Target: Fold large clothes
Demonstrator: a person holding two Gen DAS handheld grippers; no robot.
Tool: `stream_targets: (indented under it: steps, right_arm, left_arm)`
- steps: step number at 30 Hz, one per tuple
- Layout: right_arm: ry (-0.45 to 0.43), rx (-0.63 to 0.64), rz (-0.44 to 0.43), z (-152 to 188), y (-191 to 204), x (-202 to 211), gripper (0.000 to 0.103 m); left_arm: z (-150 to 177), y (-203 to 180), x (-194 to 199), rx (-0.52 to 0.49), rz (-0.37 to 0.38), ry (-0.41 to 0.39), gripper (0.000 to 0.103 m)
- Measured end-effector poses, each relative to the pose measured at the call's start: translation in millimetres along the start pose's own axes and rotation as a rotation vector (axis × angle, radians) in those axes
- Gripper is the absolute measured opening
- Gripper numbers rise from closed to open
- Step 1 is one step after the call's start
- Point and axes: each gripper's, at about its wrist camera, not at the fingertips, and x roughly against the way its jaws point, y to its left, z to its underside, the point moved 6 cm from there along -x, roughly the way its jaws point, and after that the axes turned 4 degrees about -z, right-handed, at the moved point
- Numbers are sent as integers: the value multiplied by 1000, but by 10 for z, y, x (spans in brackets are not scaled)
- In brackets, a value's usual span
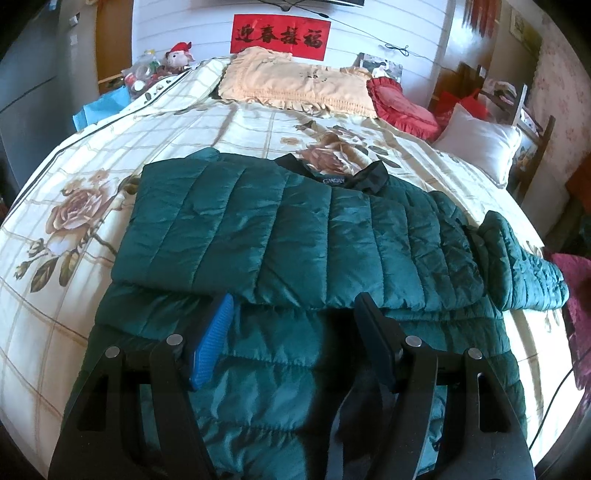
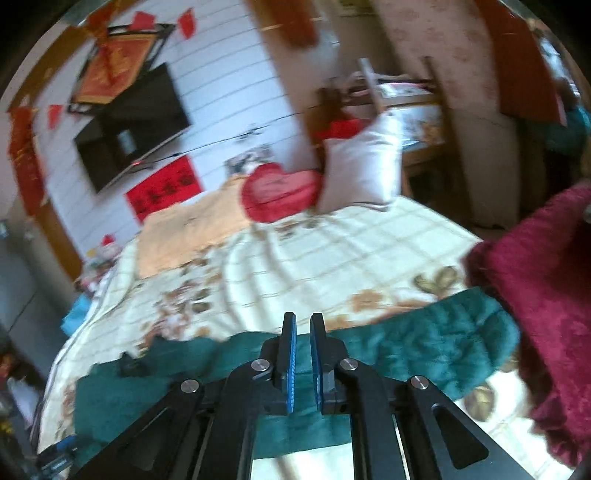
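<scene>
Floral checked bedding [image 1: 155, 122] covers the bed under my grippers, and a red banner [image 1: 280, 36] with black Chinese characters hangs on the far wall. On the bedding lies the green quilted jacket [image 1: 295, 229], its left side folded over the body, black collar [image 1: 373, 177] far from me; the neck label [image 1: 333, 181] is too small to read. My left gripper [image 1: 291, 343] hangs over the near hem, jaws apart, empty. My right gripper [image 2: 303, 362] has its blue pads [image 2: 291, 365] nearly together, nothing between them, above the jacket's sleeve [image 2: 443, 332].
</scene>
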Motion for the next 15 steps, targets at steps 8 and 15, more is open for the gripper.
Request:
stream_targets:
  steps: [8,15]
  right_arm:
    - [97,-122,169,327,-626,-199,67]
    - [139,-316,333,673,-1611,-274,68]
  left_arm:
    - [22,57,25,17,9,-5,68]
    - [84,-11,-96,13,9,28,68]
